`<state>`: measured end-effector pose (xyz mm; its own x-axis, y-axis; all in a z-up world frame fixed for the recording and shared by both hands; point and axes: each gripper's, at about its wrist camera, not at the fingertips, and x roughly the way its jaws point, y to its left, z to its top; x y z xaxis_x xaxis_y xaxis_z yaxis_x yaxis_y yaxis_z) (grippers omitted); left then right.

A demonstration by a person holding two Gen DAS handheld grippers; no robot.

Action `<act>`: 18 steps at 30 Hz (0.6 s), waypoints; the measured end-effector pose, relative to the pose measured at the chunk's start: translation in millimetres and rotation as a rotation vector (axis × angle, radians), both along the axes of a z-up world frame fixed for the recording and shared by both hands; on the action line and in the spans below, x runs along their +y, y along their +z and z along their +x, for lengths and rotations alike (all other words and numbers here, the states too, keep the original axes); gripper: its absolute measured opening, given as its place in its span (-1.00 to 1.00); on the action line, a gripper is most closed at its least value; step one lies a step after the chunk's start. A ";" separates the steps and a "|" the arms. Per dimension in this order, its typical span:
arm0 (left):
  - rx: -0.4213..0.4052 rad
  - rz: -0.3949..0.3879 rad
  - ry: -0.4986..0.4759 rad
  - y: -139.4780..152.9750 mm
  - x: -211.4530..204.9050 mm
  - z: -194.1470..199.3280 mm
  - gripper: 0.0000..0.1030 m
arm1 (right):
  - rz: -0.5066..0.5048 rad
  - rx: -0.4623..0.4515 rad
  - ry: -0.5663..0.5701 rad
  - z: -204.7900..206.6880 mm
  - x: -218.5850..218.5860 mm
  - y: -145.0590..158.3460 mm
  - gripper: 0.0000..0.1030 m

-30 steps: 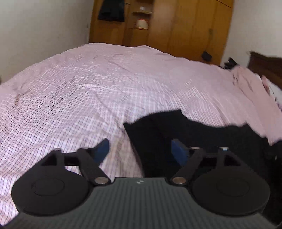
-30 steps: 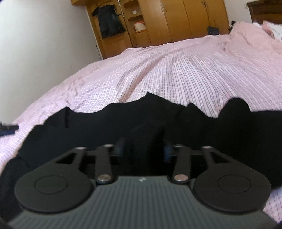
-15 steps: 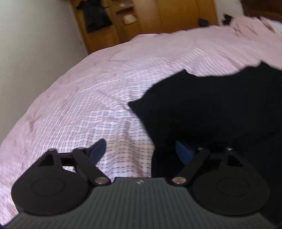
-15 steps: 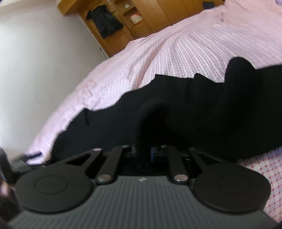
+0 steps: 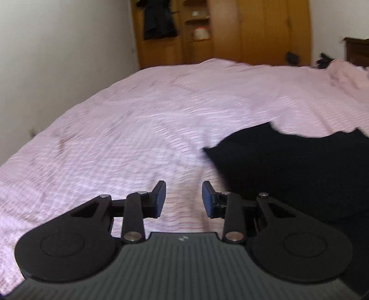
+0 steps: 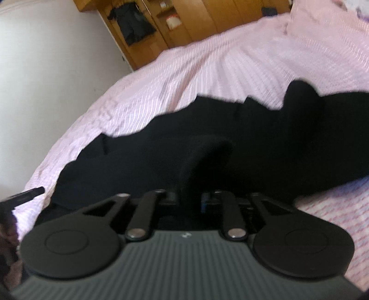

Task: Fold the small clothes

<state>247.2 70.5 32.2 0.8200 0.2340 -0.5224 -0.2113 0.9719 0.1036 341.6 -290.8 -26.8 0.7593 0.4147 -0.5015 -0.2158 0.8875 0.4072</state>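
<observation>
Nearest the right wrist camera, the right gripper [image 6: 189, 198] is pointing at a raised fold of the black garment [image 6: 175, 161]. The fold is sitting between its fingers, which are opening; the cloth hides the pads, so I cannot tell whether they are pressing on it. Beyond, the garment is lying spread across the pink checked bedspread [image 6: 207, 69], its far edge wavy.

In the left wrist view, the left gripper [image 5: 183, 198] is hovering over bare bedspread [image 5: 138, 129], its blue-padded fingers [image 5: 159, 198] closing with a clear gap and nothing between them. The garment's corner [image 5: 288, 166] is lying just to the right, apart from the fingers. At the far end, a wooden wardrobe [image 5: 253, 32] is standing against the wall, dark clothing [image 5: 159, 20] hanging in its open section.
</observation>
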 end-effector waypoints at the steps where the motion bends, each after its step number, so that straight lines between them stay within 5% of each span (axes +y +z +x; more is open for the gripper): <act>1: -0.011 -0.007 -0.011 2.0 -3.4 0.0 0.17 | 0.008 -0.005 -0.030 -1.7 -8.2 1.3 -0.22; 4: -0.069 -0.014 -0.042 6.9 -12.8 -6.7 0.72 | 0.048 -0.027 -0.097 -8.3 -40.5 7.9 -0.10; 9: -0.122 0.019 -0.032 12.7 -29.5 -17.5 0.86 | 0.048 -0.068 -0.228 -25.3 -114.6 18.0 -0.06; 13: -0.144 -0.058 -0.025 13.7 -35.1 -28.0 0.98 | 0.121 -0.048 -0.395 -48.2 -205.3 10.1 -0.02; 15: -0.142 -0.096 -0.034 13.3 -36.2 -31.7 0.98 | 0.171 -0.043 -0.473 -62.1 -248.4 3.8 0.38; 18: -0.147 -0.093 -0.040 12.7 -44.2 -32.3 0.99 | 0.139 -0.053 -0.583 -80.0 -294.3 -1.0 0.49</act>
<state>214.9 26.3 45.0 0.8967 0.1559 -0.4143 -0.1788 0.9838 -0.0168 261.6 -585.1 -27.8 0.9037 -0.0185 -0.4277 0.2671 0.8052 0.5295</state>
